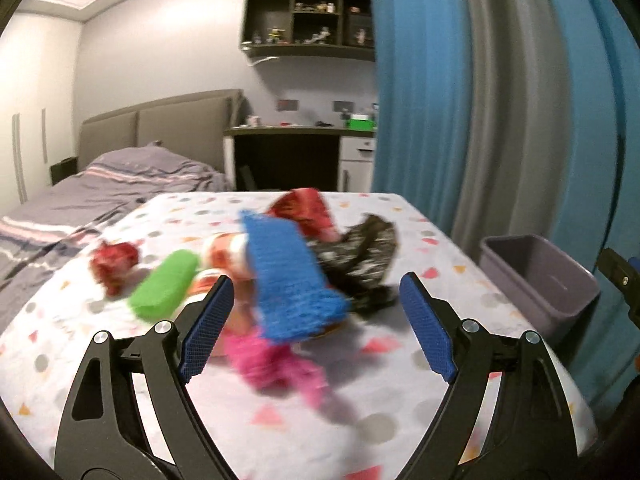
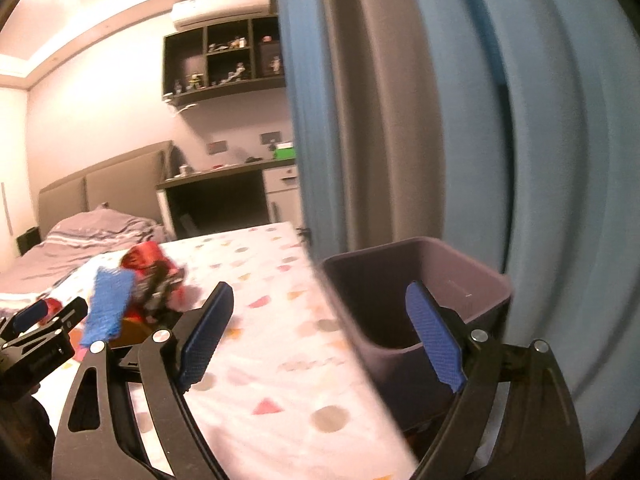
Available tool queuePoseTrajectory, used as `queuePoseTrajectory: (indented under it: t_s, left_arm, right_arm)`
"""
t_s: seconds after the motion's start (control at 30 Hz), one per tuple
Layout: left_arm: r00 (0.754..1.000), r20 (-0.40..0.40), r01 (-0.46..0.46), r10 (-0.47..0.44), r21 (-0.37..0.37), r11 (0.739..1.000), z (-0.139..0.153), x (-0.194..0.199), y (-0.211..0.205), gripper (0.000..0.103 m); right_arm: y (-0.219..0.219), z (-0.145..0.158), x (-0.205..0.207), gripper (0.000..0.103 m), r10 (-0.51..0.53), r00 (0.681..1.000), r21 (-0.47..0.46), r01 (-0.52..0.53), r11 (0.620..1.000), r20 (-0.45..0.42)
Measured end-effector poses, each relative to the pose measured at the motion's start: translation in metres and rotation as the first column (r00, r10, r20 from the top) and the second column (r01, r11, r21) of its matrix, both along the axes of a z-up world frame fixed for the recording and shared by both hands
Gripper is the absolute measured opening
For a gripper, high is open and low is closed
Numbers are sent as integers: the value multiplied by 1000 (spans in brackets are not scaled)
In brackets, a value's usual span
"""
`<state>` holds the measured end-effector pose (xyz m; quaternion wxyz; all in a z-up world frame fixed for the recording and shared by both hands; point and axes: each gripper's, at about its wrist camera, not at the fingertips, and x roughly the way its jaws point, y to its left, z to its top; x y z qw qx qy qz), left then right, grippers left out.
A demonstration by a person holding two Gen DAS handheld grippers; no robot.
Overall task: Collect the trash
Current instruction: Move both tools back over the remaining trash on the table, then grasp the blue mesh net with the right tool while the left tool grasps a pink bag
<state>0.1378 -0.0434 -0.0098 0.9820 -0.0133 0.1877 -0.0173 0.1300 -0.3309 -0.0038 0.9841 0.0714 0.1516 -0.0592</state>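
Left wrist view | left tool gaped empty over trash pile mid-table | right tool wide apart, empty, above bin off table's right edge | advice: square up, pinch one item.

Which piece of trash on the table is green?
The green oblong sponge-like piece, lying left of the blue mesh piece; the others are red, pink or black.

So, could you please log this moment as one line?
left claw: open, facing trash pile | right claw: open, empty, by bin | trash on table
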Motion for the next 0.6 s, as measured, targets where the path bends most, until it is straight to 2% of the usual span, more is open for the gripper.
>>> queuePoseTrajectory:
  t_s: [0.3, 0.6]
  left_arm:
    - [989, -6, -151, 151, -40, 988, -7, -16, 74, 83]
    - [970, -2, -241, 241, -60, 969, -6, -24, 115, 83]
  right_arm:
    - [72, -7, 12, 85, 161, 987, -10, -161, 987, -29]
    - [133, -22, 43, 85, 290, 953, -11, -292, 956, -88]
